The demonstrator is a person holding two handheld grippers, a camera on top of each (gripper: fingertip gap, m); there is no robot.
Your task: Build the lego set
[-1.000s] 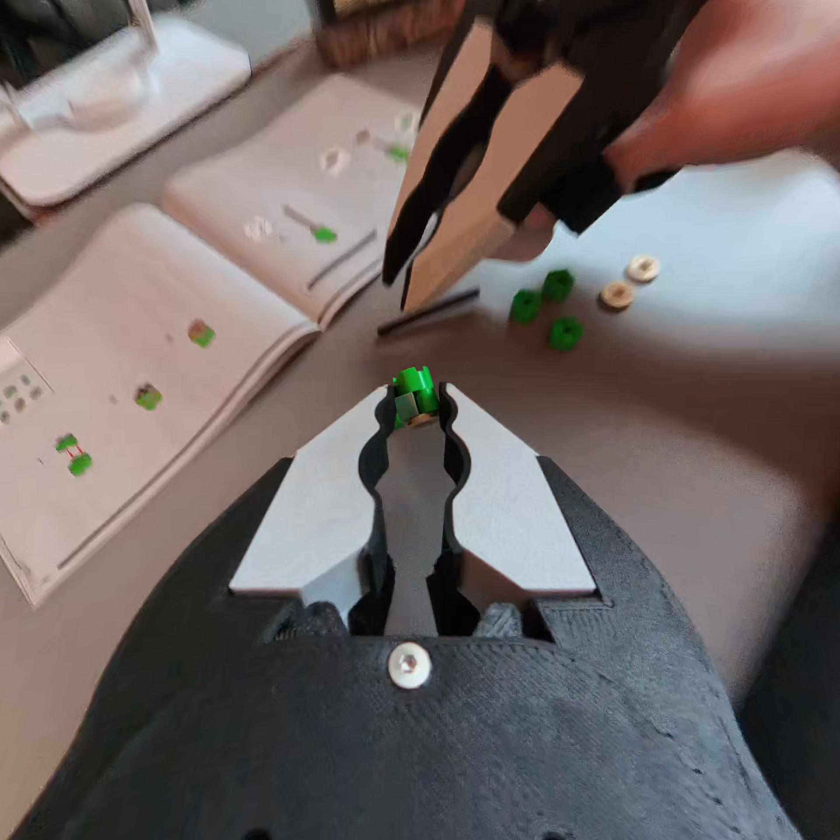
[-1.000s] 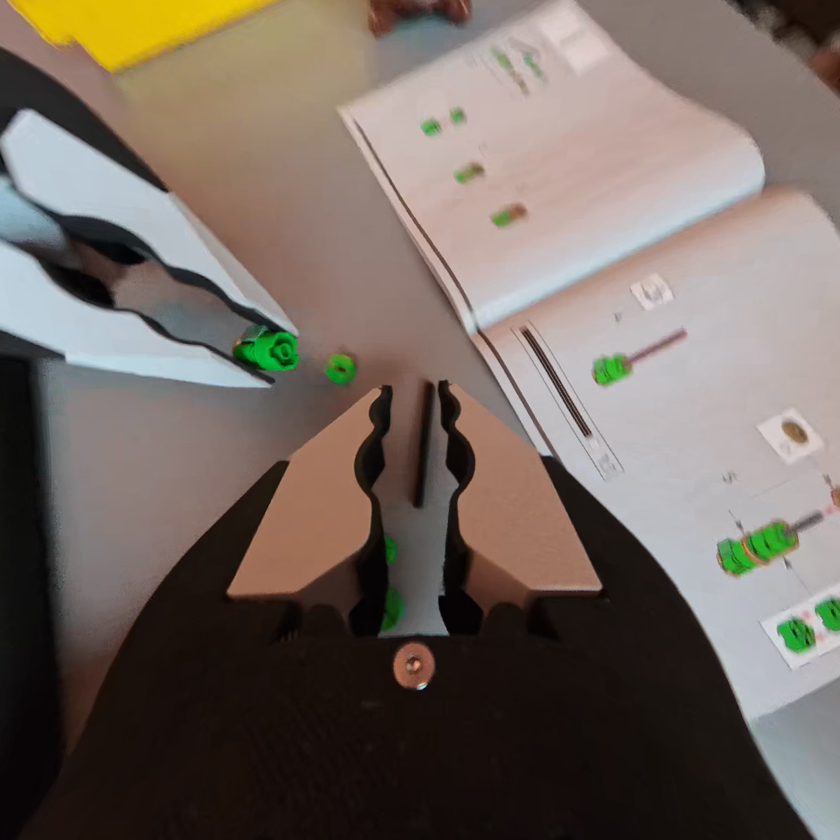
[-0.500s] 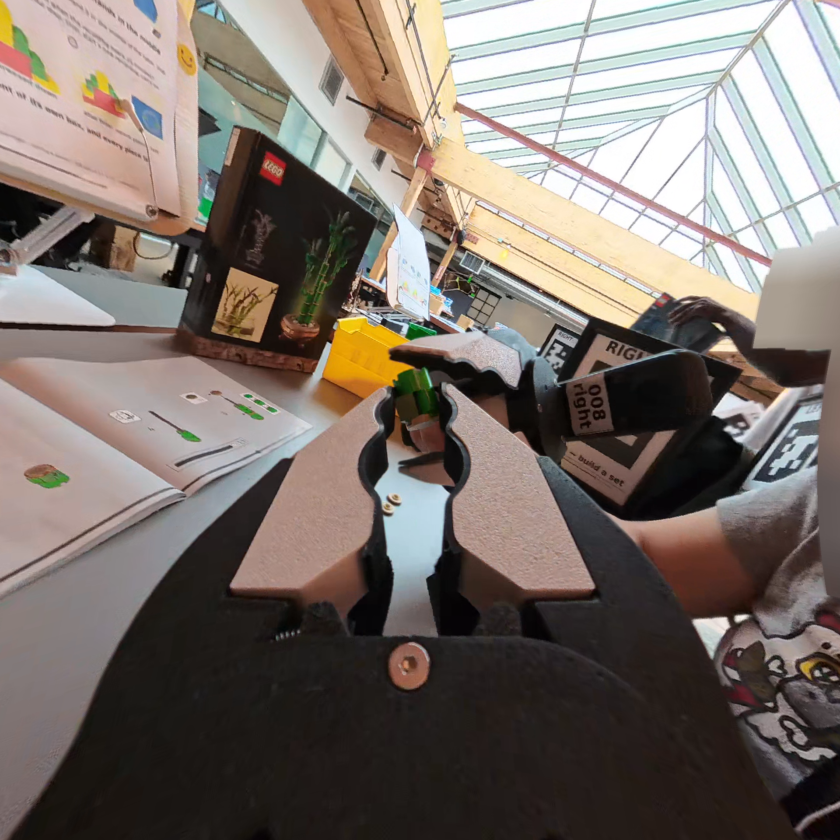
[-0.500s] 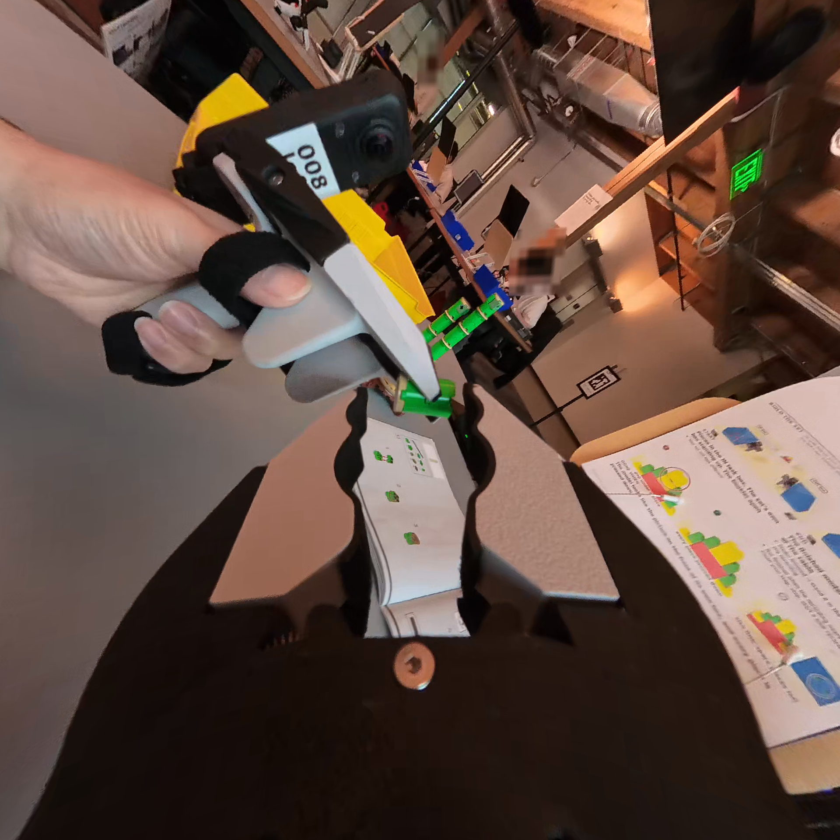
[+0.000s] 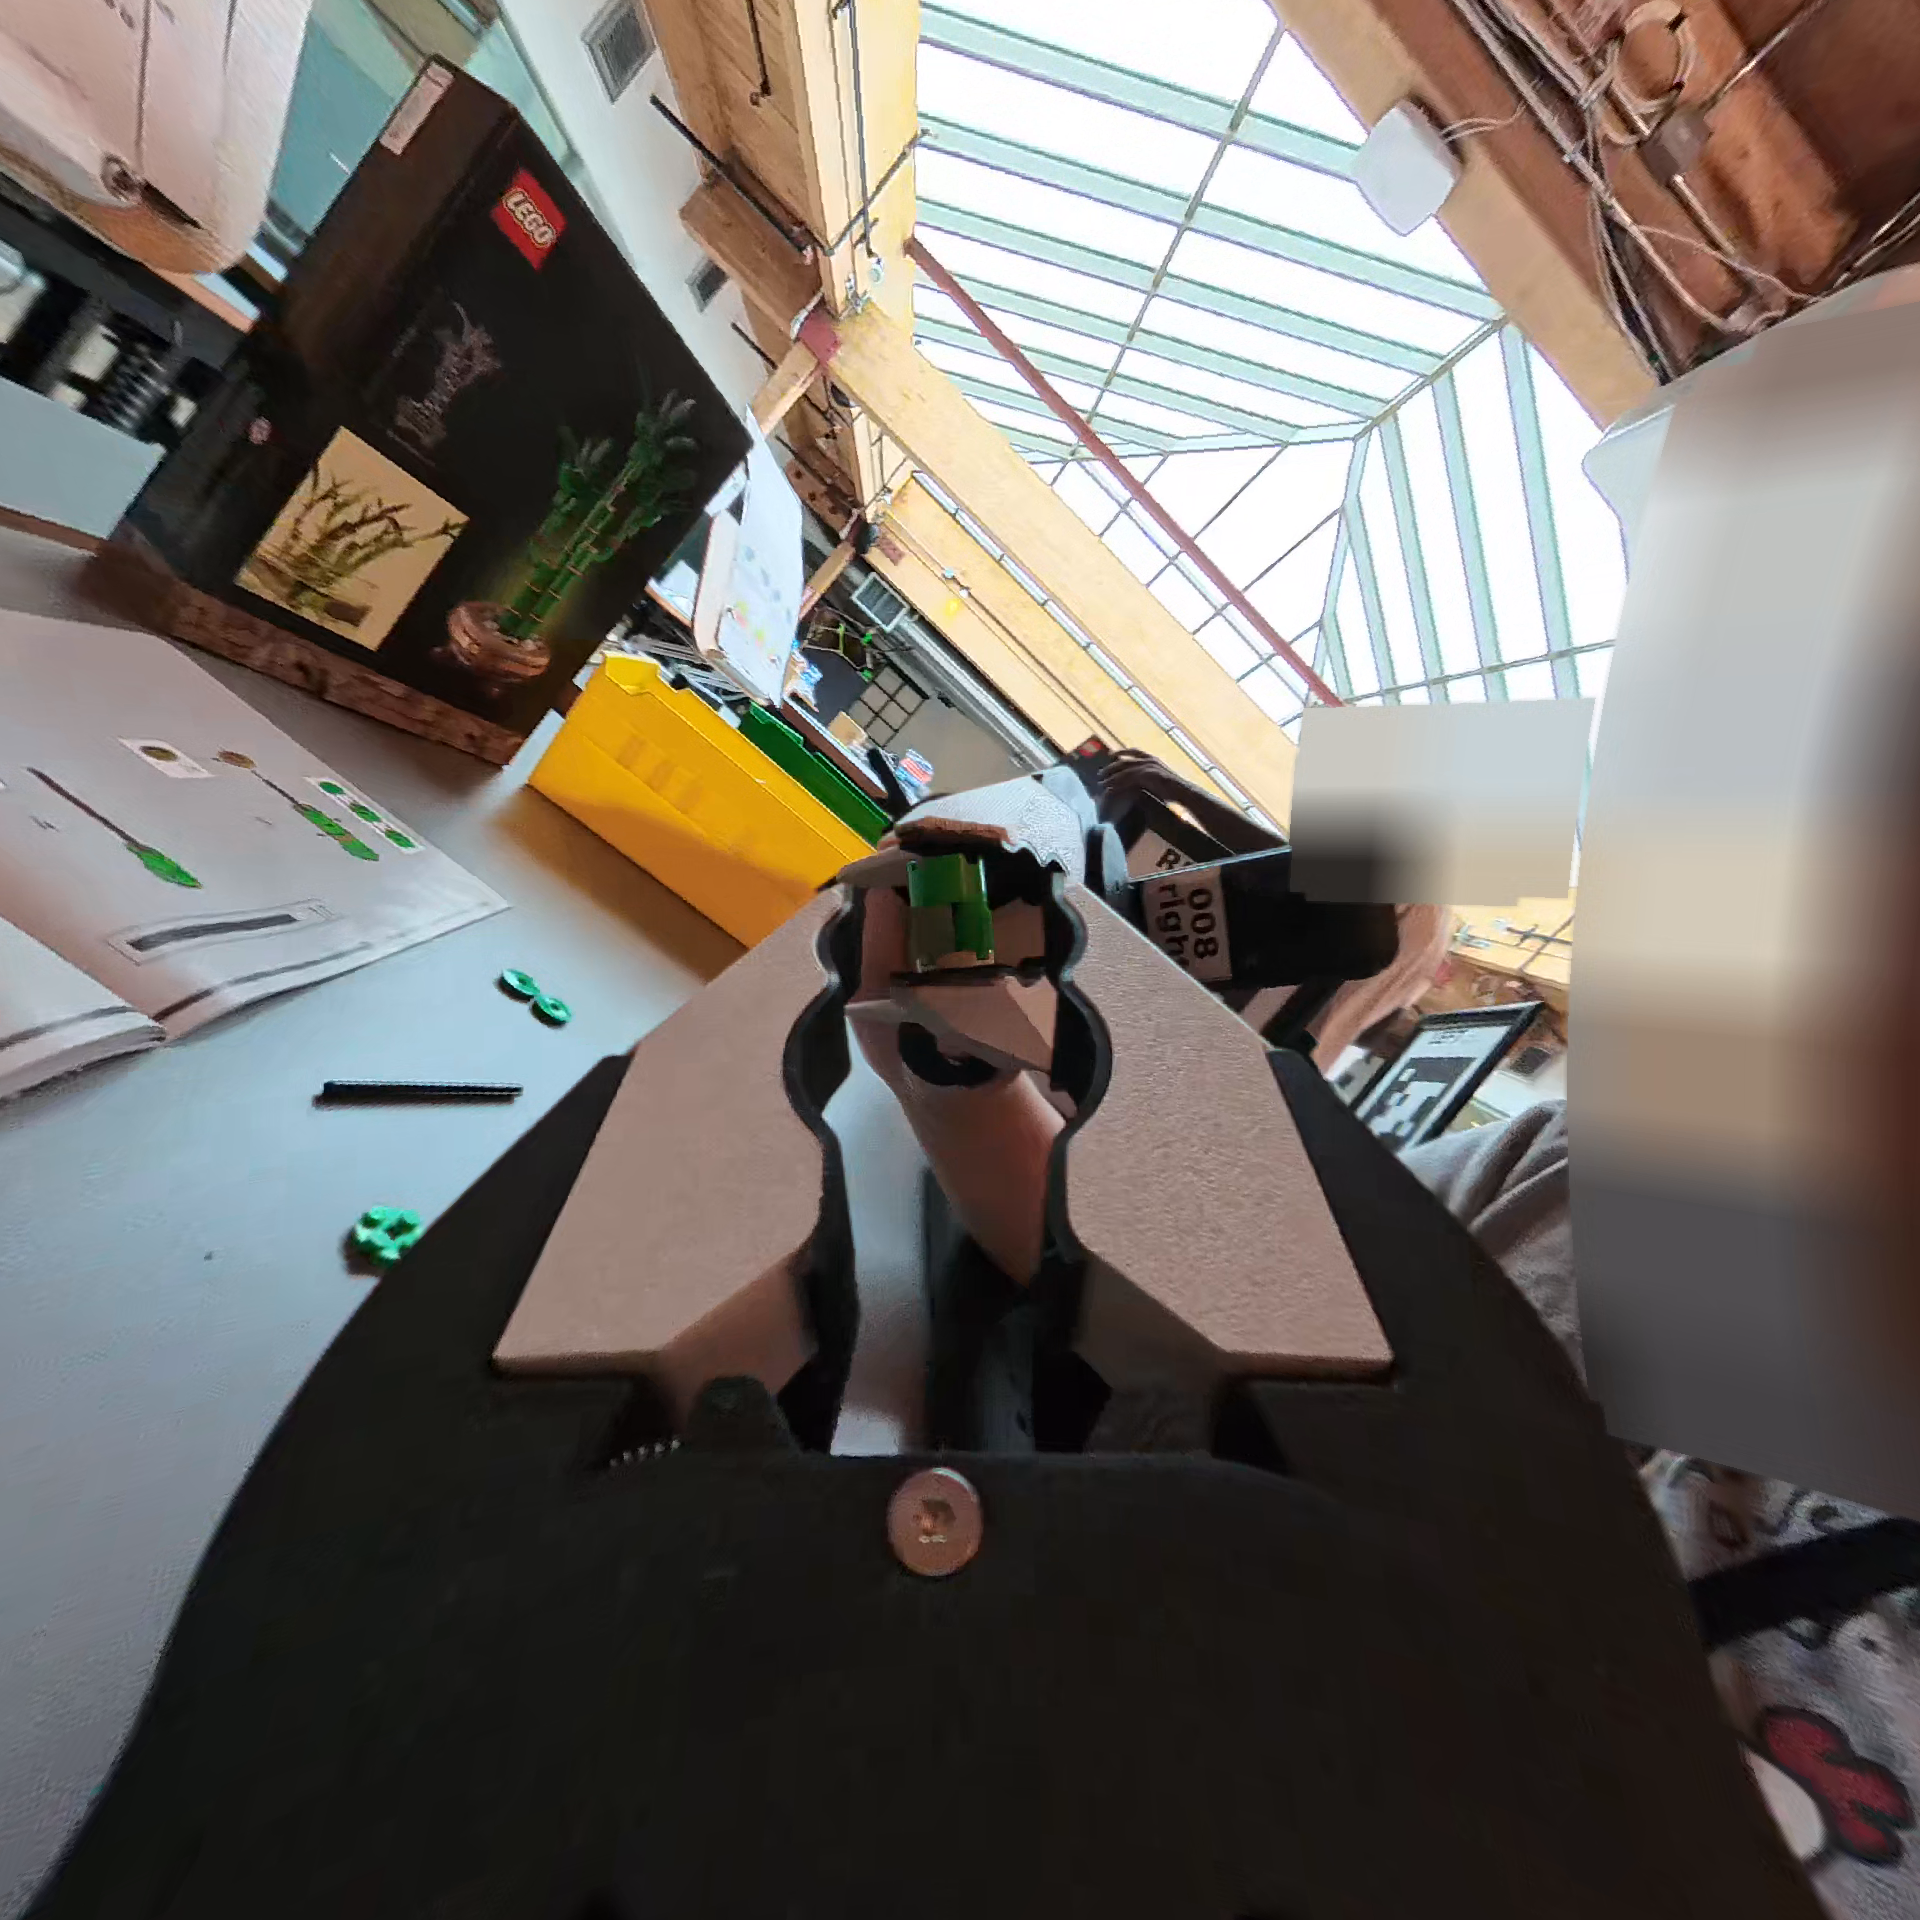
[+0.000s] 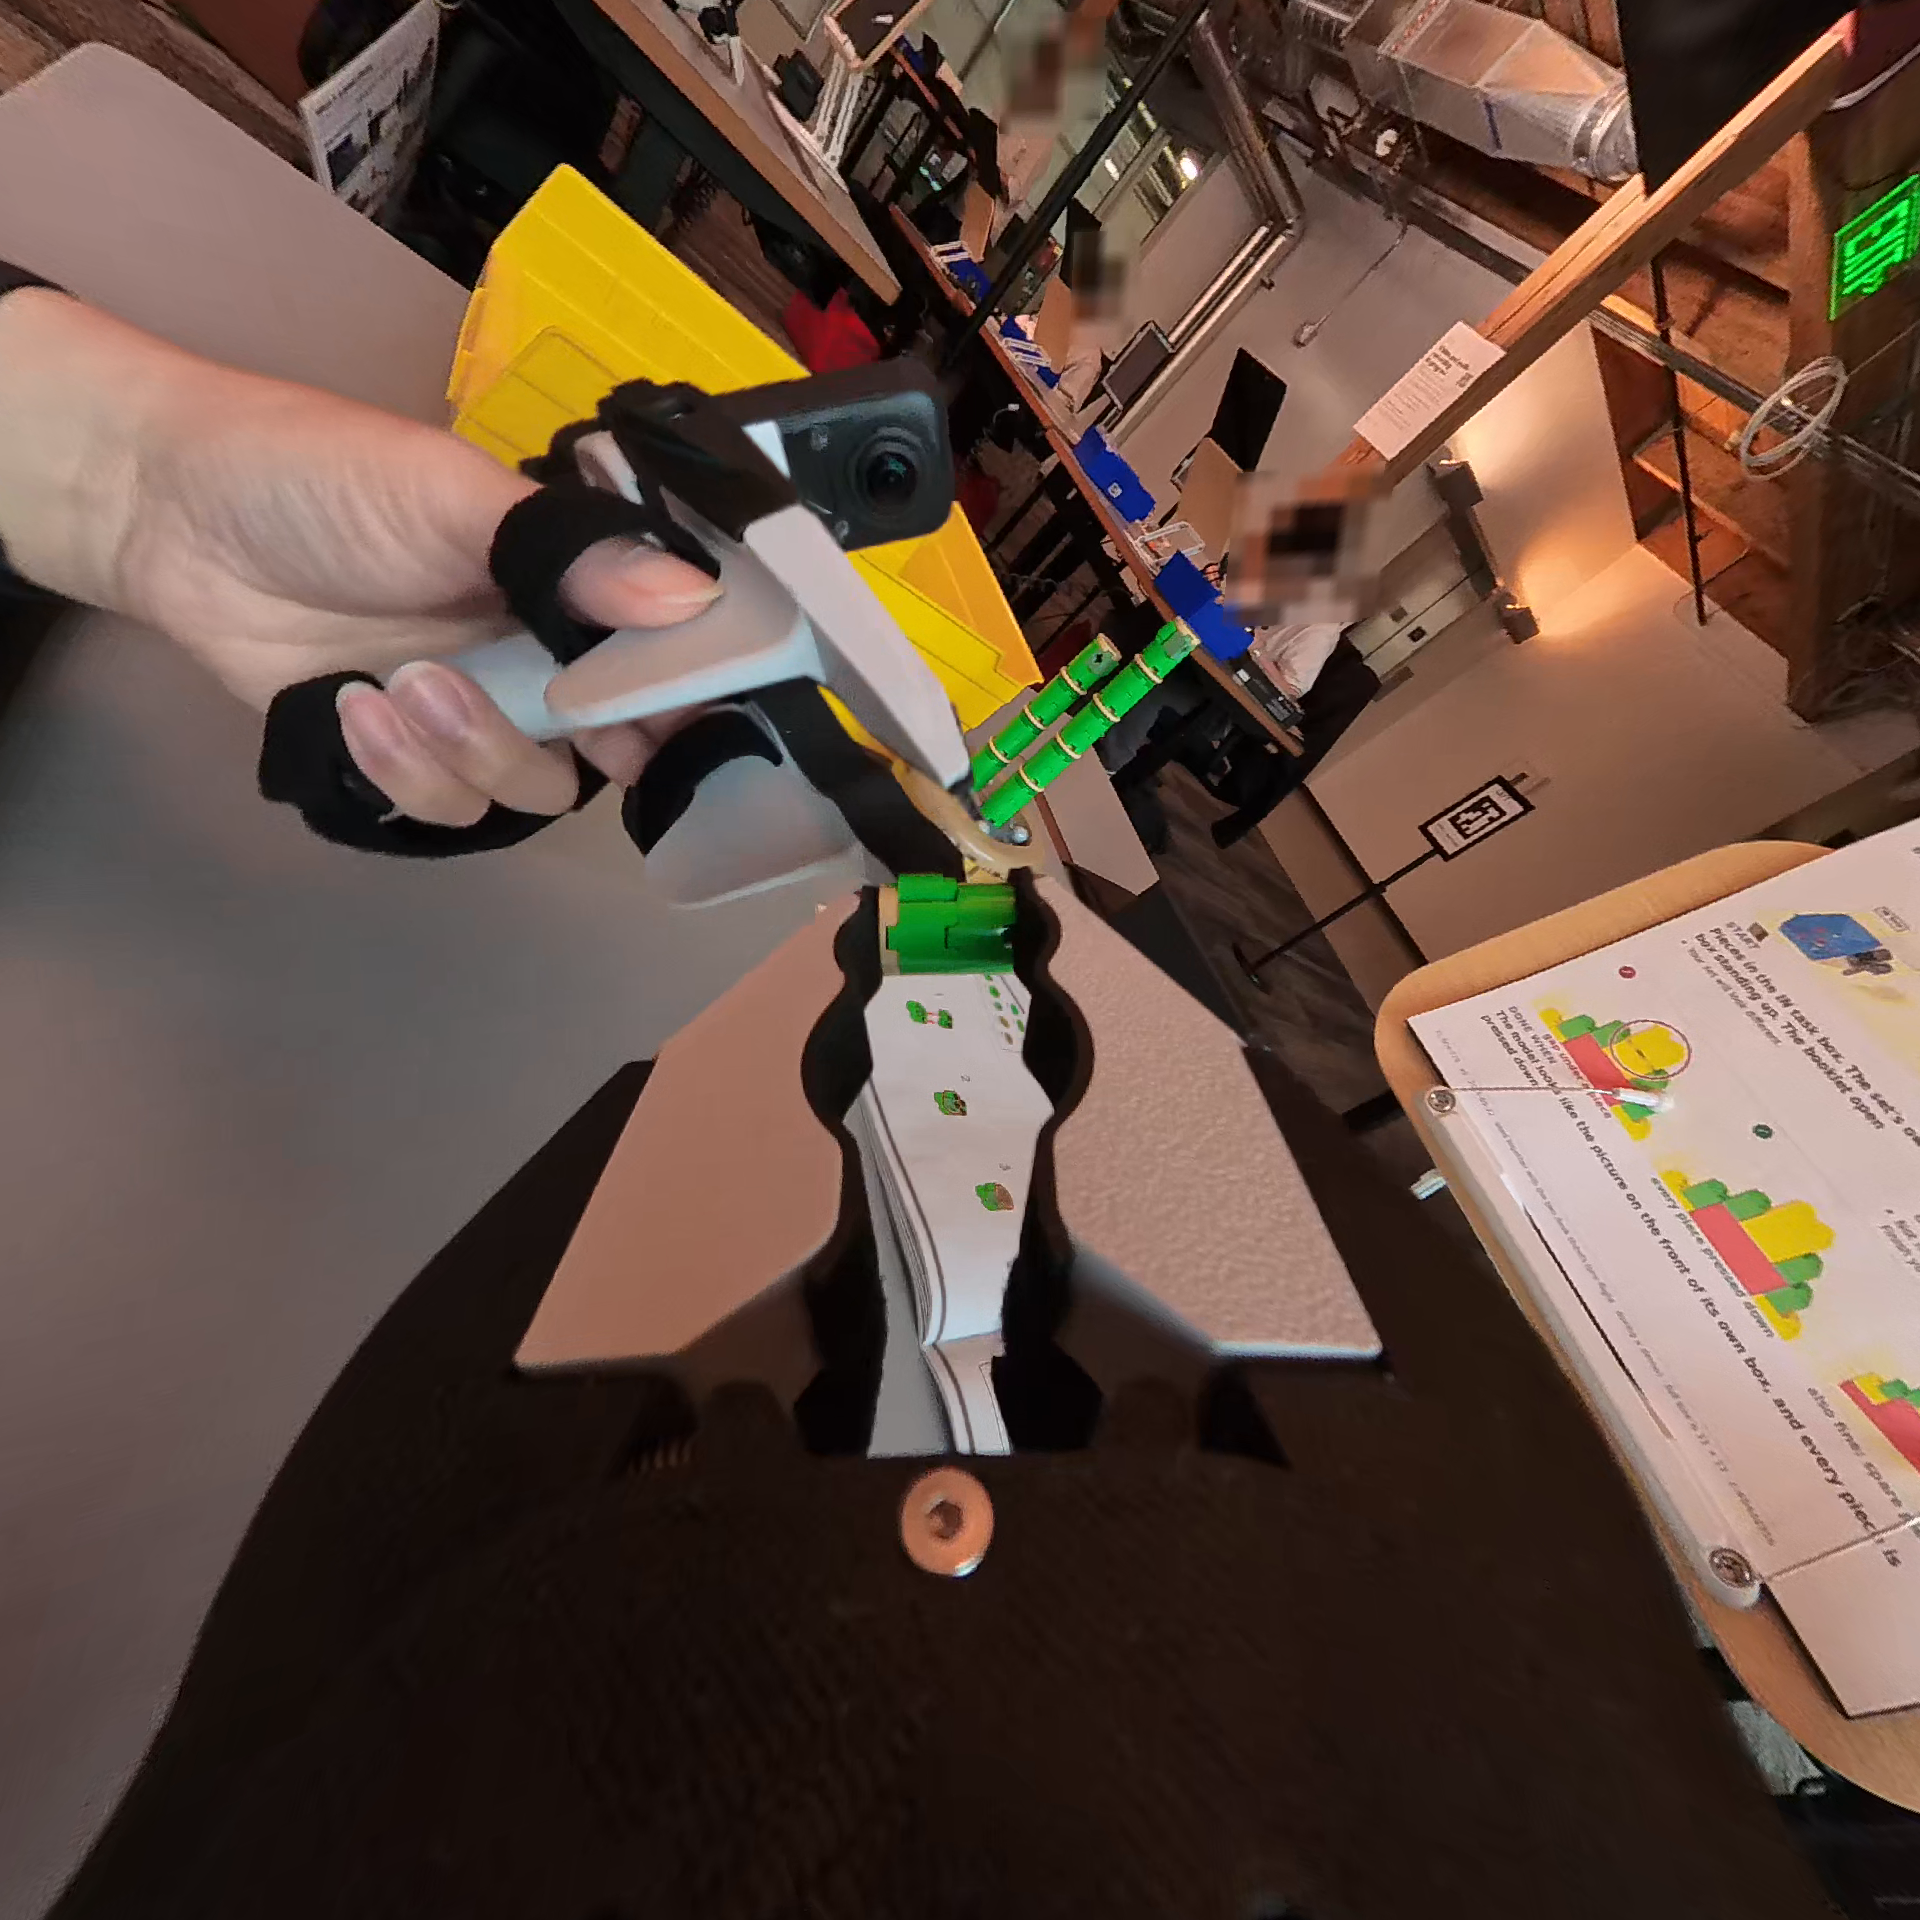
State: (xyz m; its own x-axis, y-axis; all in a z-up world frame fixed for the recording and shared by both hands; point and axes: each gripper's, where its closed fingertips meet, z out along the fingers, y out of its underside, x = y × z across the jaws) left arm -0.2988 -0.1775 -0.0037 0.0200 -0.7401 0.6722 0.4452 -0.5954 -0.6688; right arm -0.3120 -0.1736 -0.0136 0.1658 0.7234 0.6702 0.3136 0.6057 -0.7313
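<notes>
Above the grey surface (image 5: 208, 1195), lifted clear of it: short green lego stack (image 6: 951, 925) with a tan end, pinched between the fingertips of the right hand-held gripper (image 6: 951, 914). Long axis lying crosswise across that gap, tan end against the left-side finger; seen from the left wrist, standing upright. Left hand-held gripper (image 5: 951, 904) spread around the stack, fingers not touching it. Left hand (image 6: 260, 540) entering from the left, wrapped around the handle, fingers through black loops, tips angled down toward the stack. Lying loose on the surface: black axle (image 5: 421, 1089), green pieces (image 5: 382, 1233).
</notes>
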